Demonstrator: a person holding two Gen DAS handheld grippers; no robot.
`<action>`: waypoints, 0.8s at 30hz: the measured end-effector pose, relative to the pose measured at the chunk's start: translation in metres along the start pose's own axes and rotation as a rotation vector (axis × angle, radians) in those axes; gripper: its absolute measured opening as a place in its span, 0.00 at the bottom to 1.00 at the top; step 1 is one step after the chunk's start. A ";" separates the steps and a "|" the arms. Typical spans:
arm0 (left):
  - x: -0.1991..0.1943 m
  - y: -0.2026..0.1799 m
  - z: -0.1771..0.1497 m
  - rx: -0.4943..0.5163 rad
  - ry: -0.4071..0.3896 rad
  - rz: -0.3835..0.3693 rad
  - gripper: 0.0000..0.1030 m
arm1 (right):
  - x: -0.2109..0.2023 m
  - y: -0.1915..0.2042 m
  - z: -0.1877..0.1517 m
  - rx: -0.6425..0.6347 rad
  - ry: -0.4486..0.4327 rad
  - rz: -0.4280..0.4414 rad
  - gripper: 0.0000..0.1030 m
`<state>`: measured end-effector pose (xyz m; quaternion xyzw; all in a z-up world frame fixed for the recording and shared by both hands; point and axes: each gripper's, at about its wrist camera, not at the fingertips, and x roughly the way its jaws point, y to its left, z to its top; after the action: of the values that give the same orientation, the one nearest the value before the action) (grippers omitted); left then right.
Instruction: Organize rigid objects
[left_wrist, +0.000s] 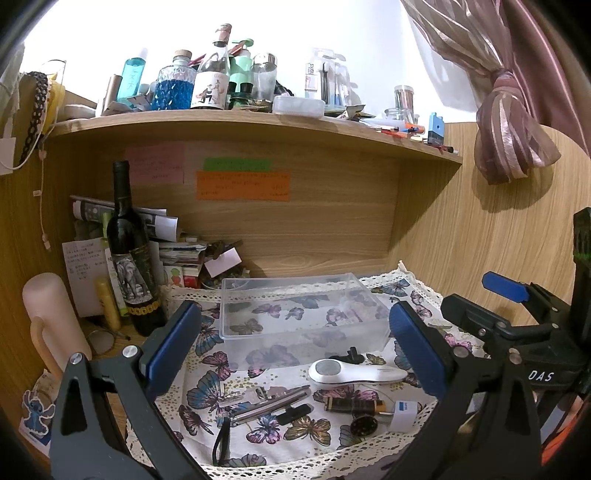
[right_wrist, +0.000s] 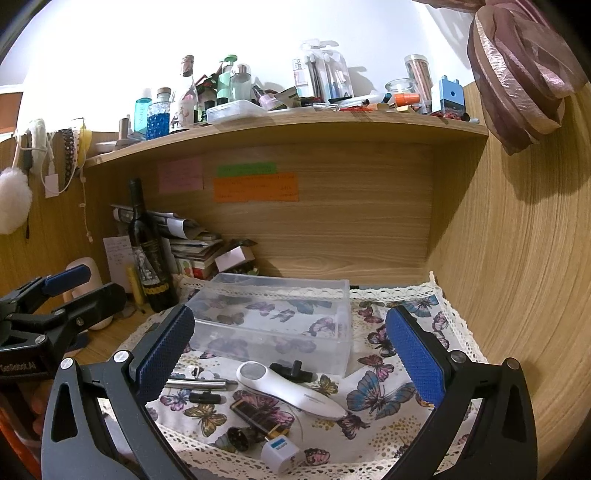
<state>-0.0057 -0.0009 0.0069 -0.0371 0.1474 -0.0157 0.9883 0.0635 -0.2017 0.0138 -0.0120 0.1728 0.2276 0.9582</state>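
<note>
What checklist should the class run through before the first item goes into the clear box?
1. Left claw open, holding nothing: ok.
2. Right claw open, holding nothing: ok.
3. Clear box upright, no lid, nothing inside: ok.
4. White handheld device lies unobstructed on the butterfly cloth: ok.
5. Small items apart from each other: not ok, the white plug adapter touches the dark tube.
6. Wine bottle stands clear of the box: ok.

Both fisheye views bent straight lines and went black at the corners. The wall (left_wrist: 332, 44) above the shelf (left_wrist: 258, 127) was blown out white. The curtain (right_wrist: 517, 74) cast a soft shadow on the wood.
</note>
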 end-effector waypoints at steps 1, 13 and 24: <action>0.000 0.000 0.000 0.000 -0.001 0.002 1.00 | 0.000 0.000 0.000 0.000 0.000 -0.001 1.00; 0.001 -0.002 0.001 0.009 -0.004 0.000 1.00 | -0.001 0.000 -0.001 0.006 -0.003 0.003 1.00; 0.003 -0.001 0.001 0.005 0.001 -0.006 1.00 | -0.002 -0.001 0.000 0.012 -0.005 0.005 1.00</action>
<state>-0.0022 -0.0021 0.0067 -0.0350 0.1476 -0.0192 0.9882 0.0624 -0.2035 0.0141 -0.0052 0.1719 0.2291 0.9581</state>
